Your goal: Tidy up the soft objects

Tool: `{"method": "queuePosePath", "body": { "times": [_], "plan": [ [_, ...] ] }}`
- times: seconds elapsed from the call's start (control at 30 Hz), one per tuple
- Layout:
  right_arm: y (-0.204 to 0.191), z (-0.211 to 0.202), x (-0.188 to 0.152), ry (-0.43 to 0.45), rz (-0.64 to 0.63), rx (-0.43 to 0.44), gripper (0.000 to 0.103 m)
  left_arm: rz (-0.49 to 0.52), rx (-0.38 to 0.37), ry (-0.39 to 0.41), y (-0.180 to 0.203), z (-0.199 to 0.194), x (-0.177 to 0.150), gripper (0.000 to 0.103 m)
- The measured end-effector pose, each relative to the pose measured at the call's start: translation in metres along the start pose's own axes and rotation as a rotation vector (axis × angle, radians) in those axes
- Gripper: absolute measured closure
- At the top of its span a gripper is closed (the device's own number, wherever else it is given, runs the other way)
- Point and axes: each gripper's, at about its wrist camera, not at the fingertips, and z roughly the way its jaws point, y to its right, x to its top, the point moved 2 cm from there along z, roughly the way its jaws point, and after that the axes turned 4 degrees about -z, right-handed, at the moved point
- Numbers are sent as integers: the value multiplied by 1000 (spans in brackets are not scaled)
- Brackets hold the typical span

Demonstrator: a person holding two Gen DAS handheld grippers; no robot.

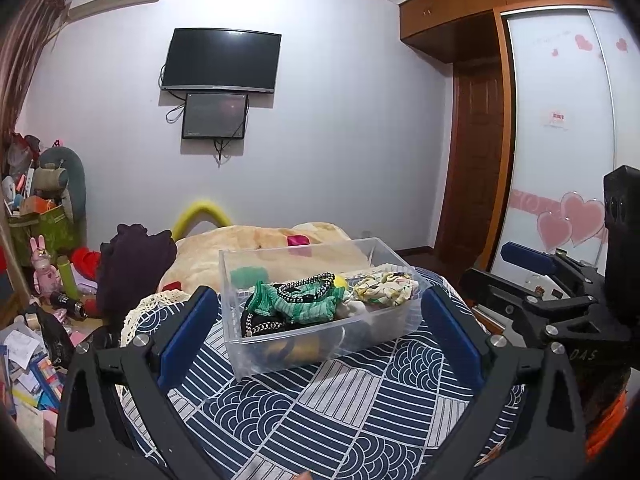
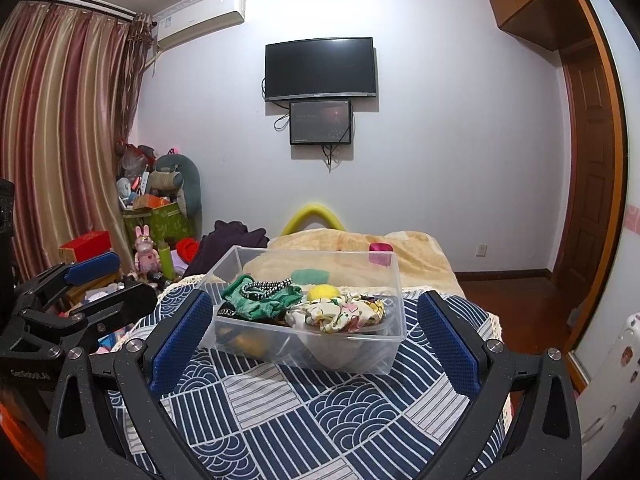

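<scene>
Hovering before clear bin (image 1: 320,320) of scrunchies (image 2: 340,312); left tongs (image 1: 320,320), right tongs (image 2: 316,328) both released, empty. Likely finished; otherwise choose one piece.

Blue-patterned cloth surface (image 2: 304,412) carries one clear plastic bin (image 2: 320,354), sitting square in the middle.

My count over the blue patterned cloth (image 2: 280,412)

I see one clear box (image 2: 394,280), two screens, one green scrunchie (image 2: 260,300), one floral scrunchie (image 2: 340,314), and one yellow pompom (image 2: 322,292).
</scene>
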Motion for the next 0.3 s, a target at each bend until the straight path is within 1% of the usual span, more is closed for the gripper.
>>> {"method": "queuePosePath", "body": {
  "times": [0.3],
  "plan": [
    [0,1,0,-3,1,-1,1,-14,-1,3,-2,-2,0,0]
  ]
}}
